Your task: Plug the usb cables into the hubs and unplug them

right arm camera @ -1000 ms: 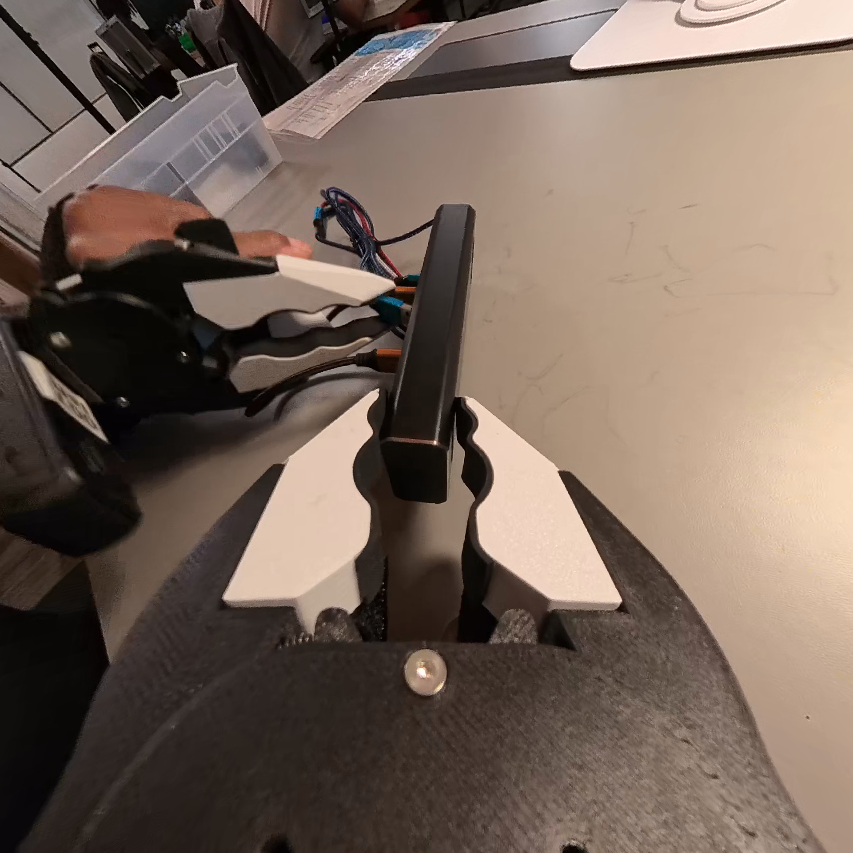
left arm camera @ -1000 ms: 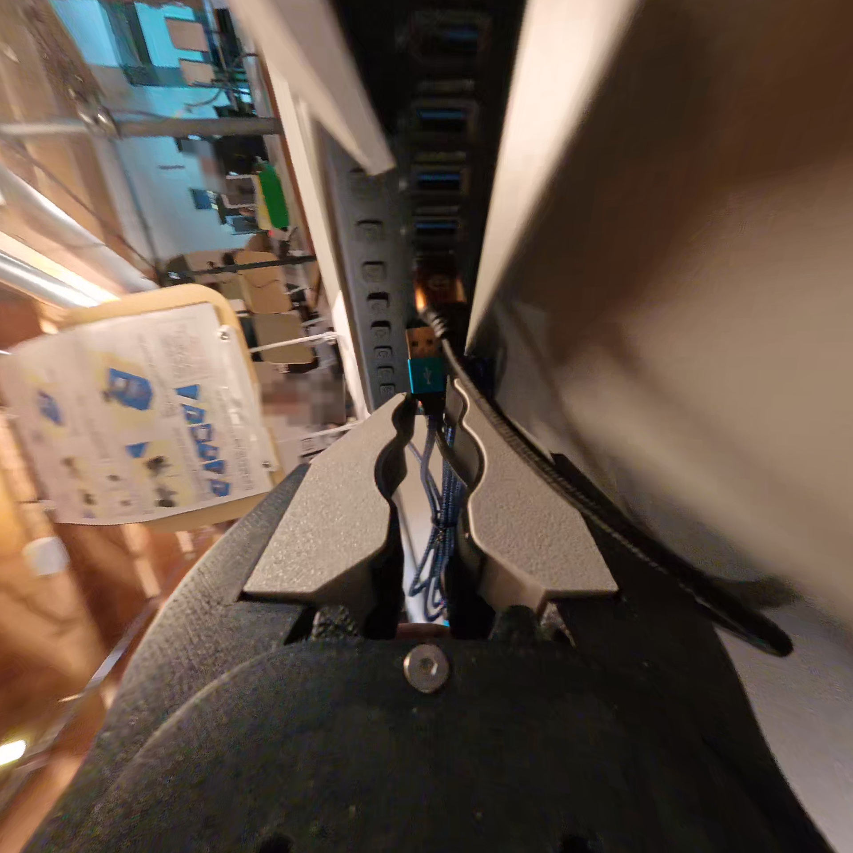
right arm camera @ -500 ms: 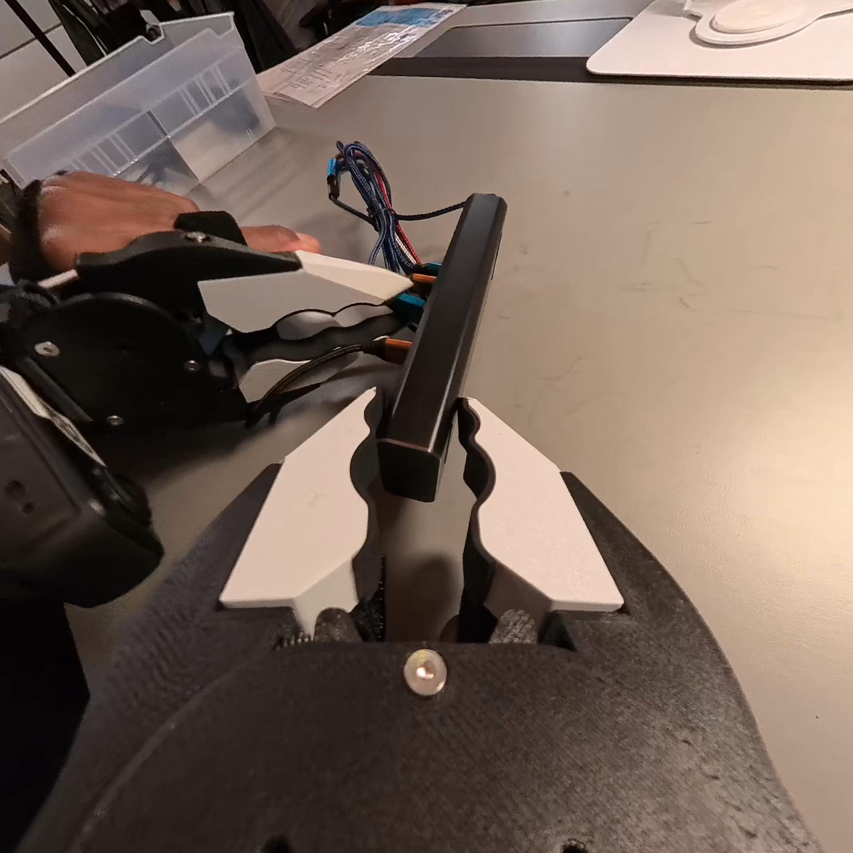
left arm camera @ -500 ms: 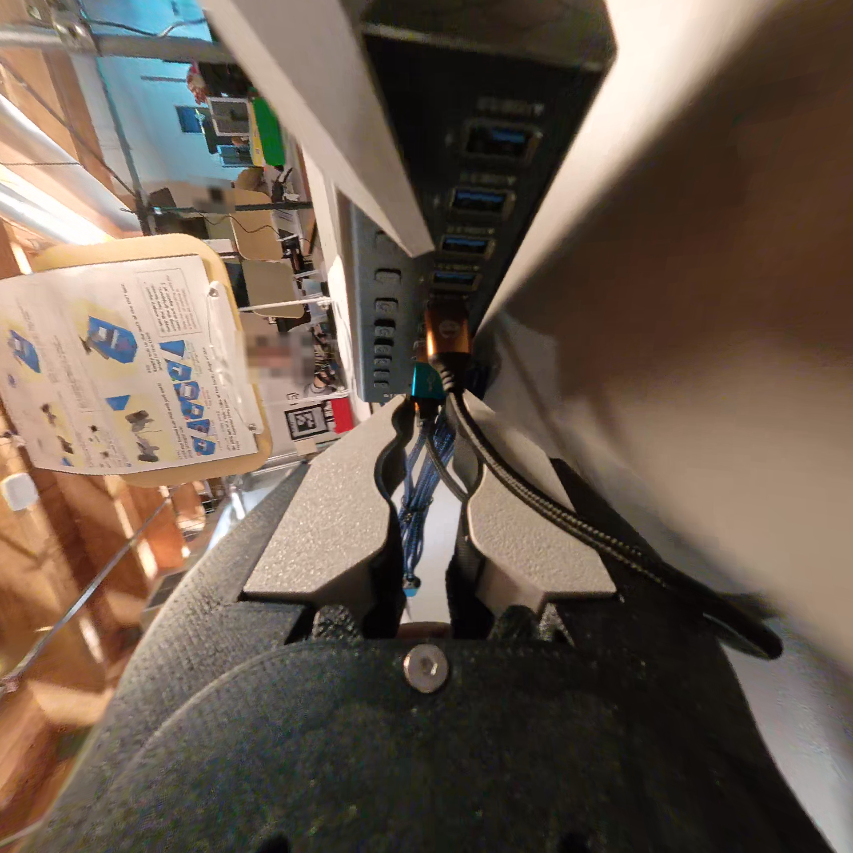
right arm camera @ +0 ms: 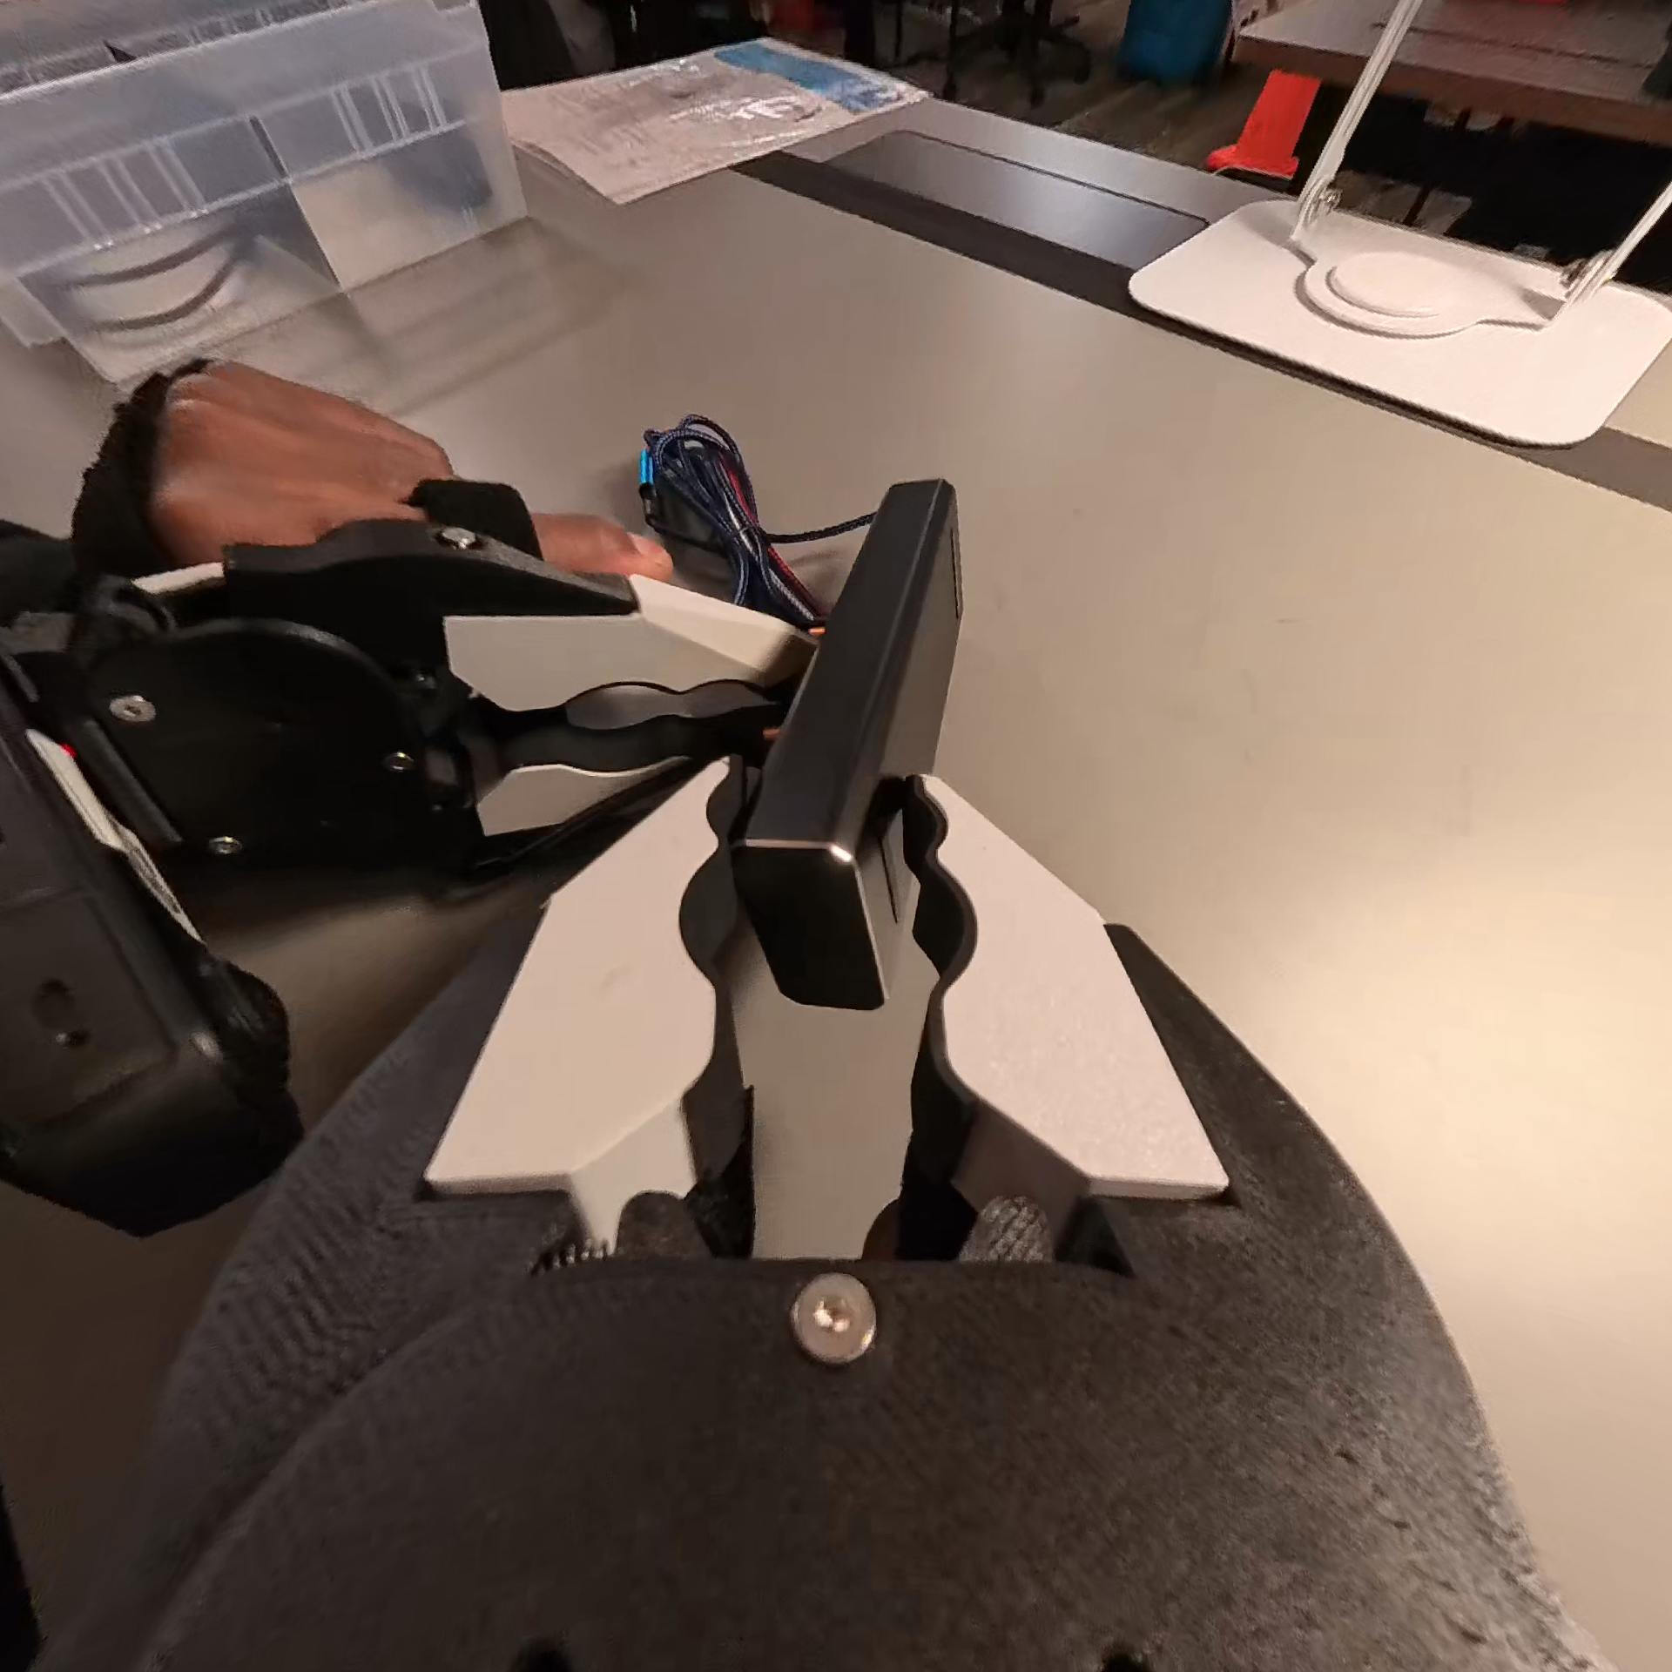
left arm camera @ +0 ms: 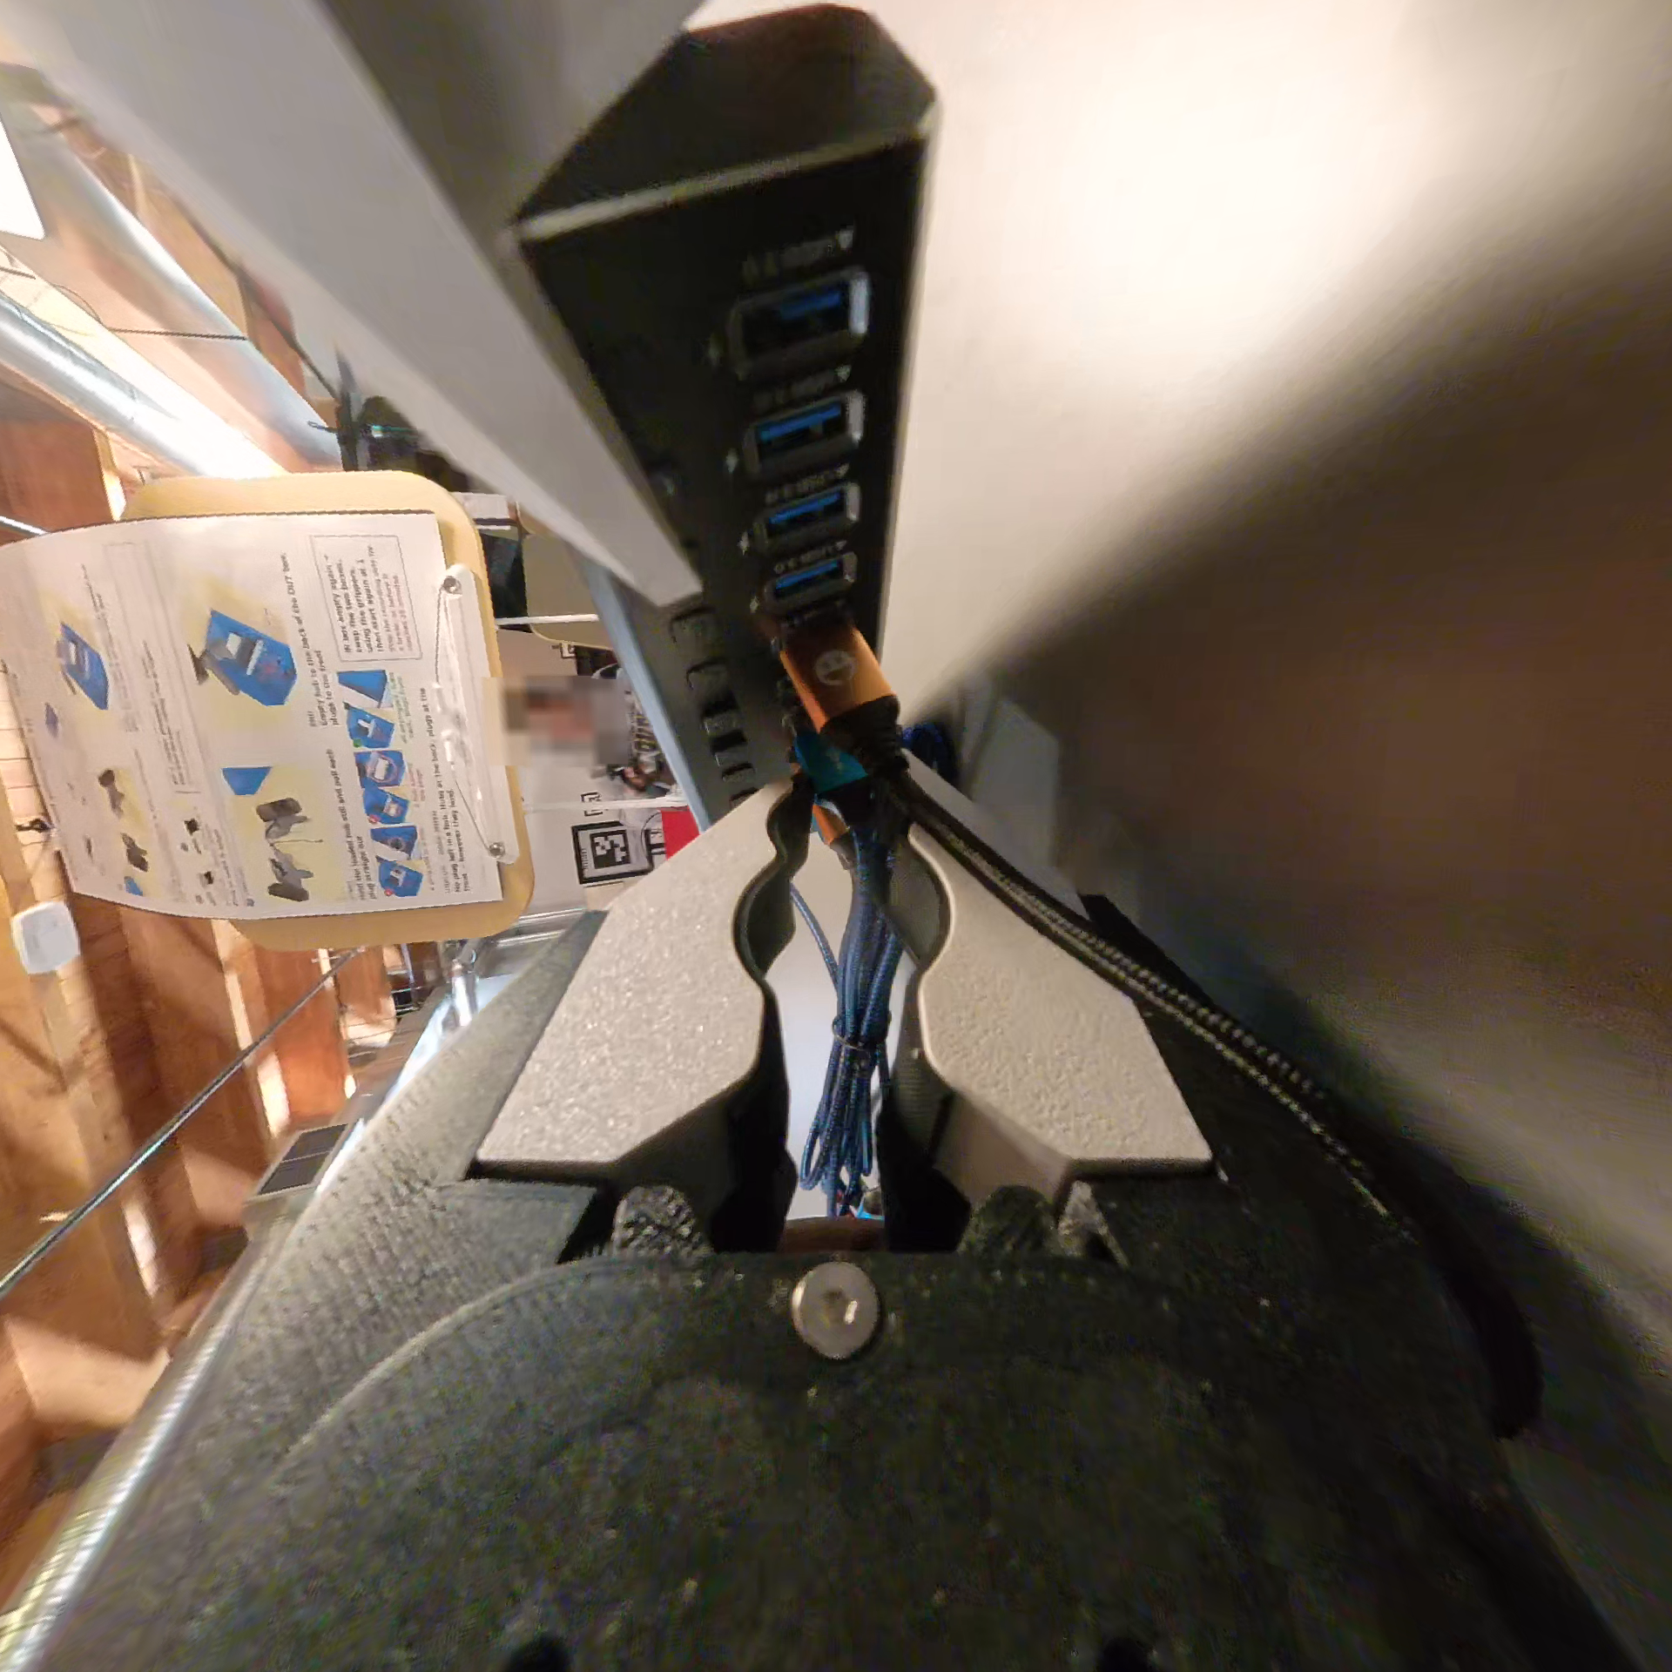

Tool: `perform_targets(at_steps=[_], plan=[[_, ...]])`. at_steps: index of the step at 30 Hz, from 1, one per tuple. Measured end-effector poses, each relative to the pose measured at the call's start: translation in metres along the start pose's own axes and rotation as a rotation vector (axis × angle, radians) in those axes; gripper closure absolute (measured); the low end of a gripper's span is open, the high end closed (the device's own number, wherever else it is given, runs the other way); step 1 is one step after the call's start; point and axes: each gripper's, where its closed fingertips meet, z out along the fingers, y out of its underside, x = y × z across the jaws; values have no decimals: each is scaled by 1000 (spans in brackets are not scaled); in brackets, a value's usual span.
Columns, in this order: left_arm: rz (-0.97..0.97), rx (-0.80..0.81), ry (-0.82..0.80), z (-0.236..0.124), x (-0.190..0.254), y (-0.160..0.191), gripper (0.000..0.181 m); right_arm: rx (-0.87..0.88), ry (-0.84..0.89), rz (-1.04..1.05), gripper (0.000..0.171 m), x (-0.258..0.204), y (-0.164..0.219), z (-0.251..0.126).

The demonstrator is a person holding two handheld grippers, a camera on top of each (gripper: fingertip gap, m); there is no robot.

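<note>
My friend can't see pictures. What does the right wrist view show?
The right gripper is shut on one end of a long black USB hub, lifting it above a beige table. From the left, the left gripper, held in a person's hand, reaches the hub's side, where blue and red cables trail.

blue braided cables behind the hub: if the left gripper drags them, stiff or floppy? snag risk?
Probably floppy: the blue braided cables lie in loose bent loops on the table. They would likely trail rather than push. Snagging looks possible, since the strands run bundled between the left gripper fingers close to the hub.
</note>
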Motion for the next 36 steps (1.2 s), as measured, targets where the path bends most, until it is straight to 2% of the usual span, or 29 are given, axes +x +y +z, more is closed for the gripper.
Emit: perform_targets(at_steps=[5,9,15,17,21,24,30,34,36], plan=[[-103,44,125,-1,5,4,165,-32,-51,93,140,6,18,2],[-252,102,282,-5,10,6,157,-80,-31,87,143,11,29,4],[-474,166,468,-13,10,4,157,-115,-95,57,138,1,34,4],[-462,156,474,-13,8,5,158,-141,-143,38,134,-2,35,1],[-405,111,516,-9,12,7,160,-179,-189,-9,113,3,22,-5],[-418,104,530,-6,11,3,164,-245,-260,17,107,0,12,4],[-500,69,496,-1,13,5,168,-499,-222,-110,116,0,49,41],[-514,95,409,0,13,4,169,-460,-136,-185,134,15,45,49],[-529,120,387,0,13,2,171,-415,-155,-185,138,18,42,50]])
